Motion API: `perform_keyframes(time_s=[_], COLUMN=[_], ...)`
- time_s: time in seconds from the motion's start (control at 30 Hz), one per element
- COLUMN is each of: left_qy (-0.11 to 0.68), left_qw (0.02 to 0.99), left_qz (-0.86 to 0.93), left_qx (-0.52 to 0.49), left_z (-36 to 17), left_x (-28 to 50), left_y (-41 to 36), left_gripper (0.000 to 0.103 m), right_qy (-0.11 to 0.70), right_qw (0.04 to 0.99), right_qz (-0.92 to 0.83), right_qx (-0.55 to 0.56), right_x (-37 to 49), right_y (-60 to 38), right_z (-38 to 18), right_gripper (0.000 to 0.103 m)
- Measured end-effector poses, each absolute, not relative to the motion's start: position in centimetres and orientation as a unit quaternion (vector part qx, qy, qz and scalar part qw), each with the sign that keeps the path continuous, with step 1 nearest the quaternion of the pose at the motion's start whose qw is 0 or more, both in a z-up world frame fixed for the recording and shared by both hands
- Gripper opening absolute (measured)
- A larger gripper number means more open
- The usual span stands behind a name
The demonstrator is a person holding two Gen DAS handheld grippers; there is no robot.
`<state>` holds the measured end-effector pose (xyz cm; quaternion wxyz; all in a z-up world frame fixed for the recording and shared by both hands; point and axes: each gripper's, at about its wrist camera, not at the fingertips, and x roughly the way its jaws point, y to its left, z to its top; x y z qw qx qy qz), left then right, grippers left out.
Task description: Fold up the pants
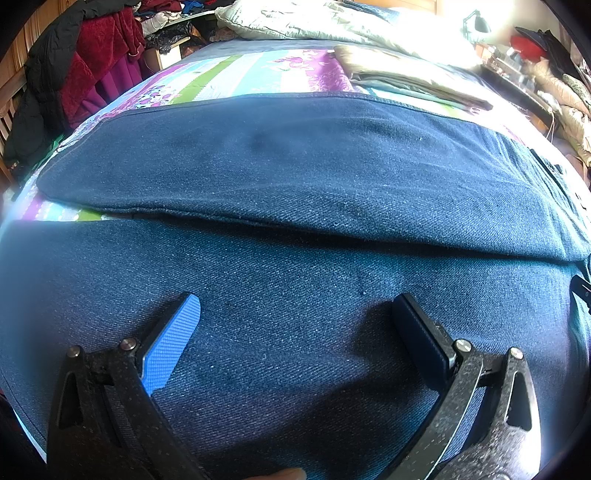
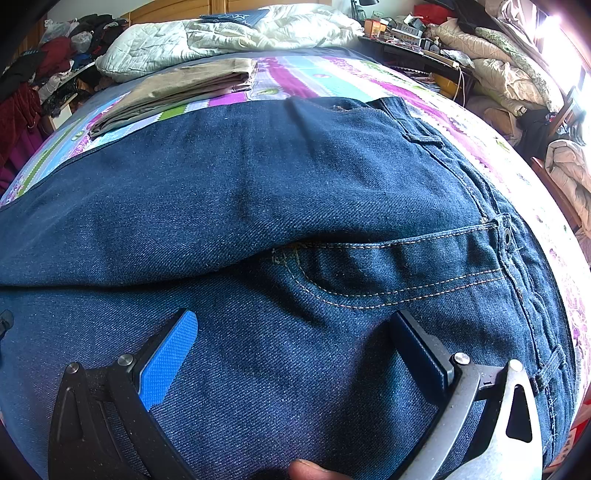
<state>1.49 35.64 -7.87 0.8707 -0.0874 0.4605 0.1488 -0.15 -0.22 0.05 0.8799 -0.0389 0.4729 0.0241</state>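
Two dark blue denim pant legs lie side by side across the bed with the purple, green and pale blue striped floral sheet, spread flat with the nearer leg filling the foreground of both views. Going from the left, the left wrist view takes in a heap of dark red and black clothing beside the bed, then the leg ends of the pants, with a strip of sheet showing between the two legs at the far left. The left gripper hovers low over the nearer leg, its jaws spread wide apart with bare denim between them; whether the blue textured fingertips touch the cloth cannot be told. Beyond the pants lie a folded tan garment and a rumpled pale quilt.

Further right, the right wrist view shows what the left one does not: the waist end of the pants, with a curved front pocket edged in orange stitching, a belt loop and a metal rivet. The right gripper is likewise wide open over the nearer leg, just below that pocket, gripping nothing. At the far right, a cluttered side surface and piled pale bedding stand past the bed's edge.
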Motion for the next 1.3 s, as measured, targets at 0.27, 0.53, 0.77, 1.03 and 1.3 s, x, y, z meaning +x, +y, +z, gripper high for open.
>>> perform_keyframes(time_s=[0.27,0.53,0.77,1.03,1.3], left_qy=[0.461,0.460,0.462,0.464,0.466], left_qw=[0.871,0.871,0.870,0.867,0.866], left_qz=[0.150,0.151,0.153,0.163,0.156], left_qx=[-0.086,-0.086,-0.082,-0.080,-0.091], left_z=[-7.84,-7.88,-7.89,-7.80,-7.86], left_x=[1.48,1.47,1.52,1.40,1.32], left_y=[35.59,35.58,35.48,35.27,35.48], left_gripper=[0.103,0.103,0.103,0.103,0.103], right_qy=[0.473,0.473,0.474,0.481,0.481], right_qw=[0.880,0.880,0.879,0.875,0.875], right_qz=[0.024,0.024,0.023,0.018,0.011], right_qx=[-0.039,-0.039,-0.041,-0.048,-0.049], right_x=[-0.18,-0.17,-0.16,0.00,-0.08], right_y=[-0.22,-0.23,-0.18,0.15,0.44], right_z=[0.07,0.07,0.08,0.12,0.02], right_gripper=[0.103,0.103,0.103,0.103,0.103])
